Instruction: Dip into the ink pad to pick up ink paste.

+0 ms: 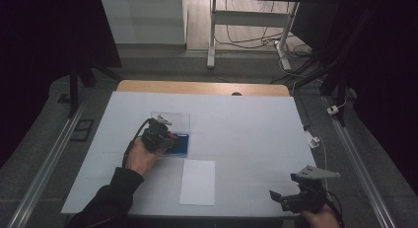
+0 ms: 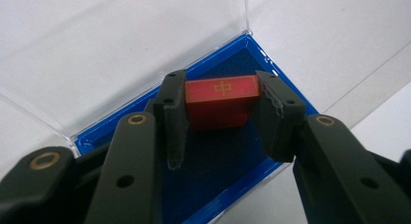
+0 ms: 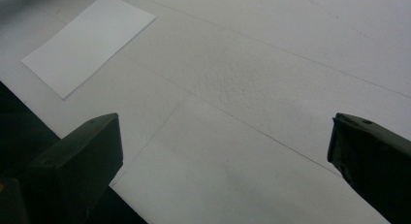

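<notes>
One red block [image 2: 221, 100], marked on its top face with a gold character, sits between the two jaws of the left tongs [image 2: 220, 117], directly over the dark blue lining of the blue case [image 2: 232, 185]; both jaws press against the block's side faces, so the left tongs are clamped on it, closed only as far as the block's width. In the left gripper view it cannot be told whether the block rests on the lining or is lifted just clear of it. The case is a single shallow tray with a bright blue rim, and one clear lid [image 2: 121, 54] stands open from its far edge. In the high view the left tongs [image 1: 167, 136] are over the blue case [image 1: 181, 145] near the middle of the white table [image 1: 246, 124], held by the left hand [image 1: 140, 156]. One white sheet of paper [image 1: 197, 182] lies flat just on the near side of the case, apart from it. The right tongs [image 1: 283, 198], held by the right hand [image 1: 320, 215], are well to the right of the case at the near edge of the table; in the right gripper view their jaws stand wide apart over bare table surface, holding and touching nothing, with the paper [image 3: 89, 42] farther off.
</notes>
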Action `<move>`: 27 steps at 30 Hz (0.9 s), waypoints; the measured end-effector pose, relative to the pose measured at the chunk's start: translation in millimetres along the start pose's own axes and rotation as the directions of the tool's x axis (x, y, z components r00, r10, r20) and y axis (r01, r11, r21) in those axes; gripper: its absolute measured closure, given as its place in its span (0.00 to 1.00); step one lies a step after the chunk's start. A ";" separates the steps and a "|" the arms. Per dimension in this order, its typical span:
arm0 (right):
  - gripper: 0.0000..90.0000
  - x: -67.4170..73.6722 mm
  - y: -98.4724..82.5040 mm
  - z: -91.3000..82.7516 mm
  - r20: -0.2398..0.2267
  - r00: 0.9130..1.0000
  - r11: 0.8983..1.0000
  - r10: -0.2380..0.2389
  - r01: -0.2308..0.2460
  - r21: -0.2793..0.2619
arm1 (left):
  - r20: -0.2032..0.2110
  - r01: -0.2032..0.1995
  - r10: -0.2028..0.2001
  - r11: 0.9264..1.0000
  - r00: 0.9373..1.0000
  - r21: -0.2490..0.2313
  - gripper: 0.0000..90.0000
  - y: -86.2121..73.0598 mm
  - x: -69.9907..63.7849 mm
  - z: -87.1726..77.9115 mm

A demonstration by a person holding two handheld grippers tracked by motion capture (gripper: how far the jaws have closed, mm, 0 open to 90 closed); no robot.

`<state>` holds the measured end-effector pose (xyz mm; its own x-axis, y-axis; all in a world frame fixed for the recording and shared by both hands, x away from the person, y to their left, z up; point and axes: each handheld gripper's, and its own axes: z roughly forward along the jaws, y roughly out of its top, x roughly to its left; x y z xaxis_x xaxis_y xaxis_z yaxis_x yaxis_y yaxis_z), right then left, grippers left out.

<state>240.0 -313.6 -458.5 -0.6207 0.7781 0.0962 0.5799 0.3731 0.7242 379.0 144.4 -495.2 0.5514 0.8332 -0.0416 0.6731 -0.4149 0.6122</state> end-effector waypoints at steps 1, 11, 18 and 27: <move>0.00 0.0 -0.1 -0.1 0.000 1.000 1.000 0.000 0.000 0.000 | -0.002 -0.001 0.001 1.000 1.000 0.002 0.65 0.1 -0.3 0.0; 0.00 0.0 -0.2 -0.4 -0.001 1.000 1.000 0.002 -0.002 -0.001 | -0.067 -0.079 0.079 0.997 0.995 -0.003 0.65 -3.5 -11.5 0.8; 0.00 0.2 -0.1 -0.4 0.002 1.000 1.000 0.001 -0.001 0.000 | -0.087 -0.097 0.095 0.995 0.992 -0.018 0.65 -6.5 -14.6 1.4; 0.00 -0.1 -0.4 -0.4 -0.003 1.000 1.000 0.004 -0.004 -0.005 | 0.017 0.011 -0.010 0.998 1.000 -0.056 0.66 -12.0 1.9 1.5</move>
<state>239.6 -314.0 -458.5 -0.6196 0.7784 0.1011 0.5801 0.3673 0.7270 372.6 150.5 -503.8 0.5529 0.8310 -0.0613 0.6504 -0.3844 0.6552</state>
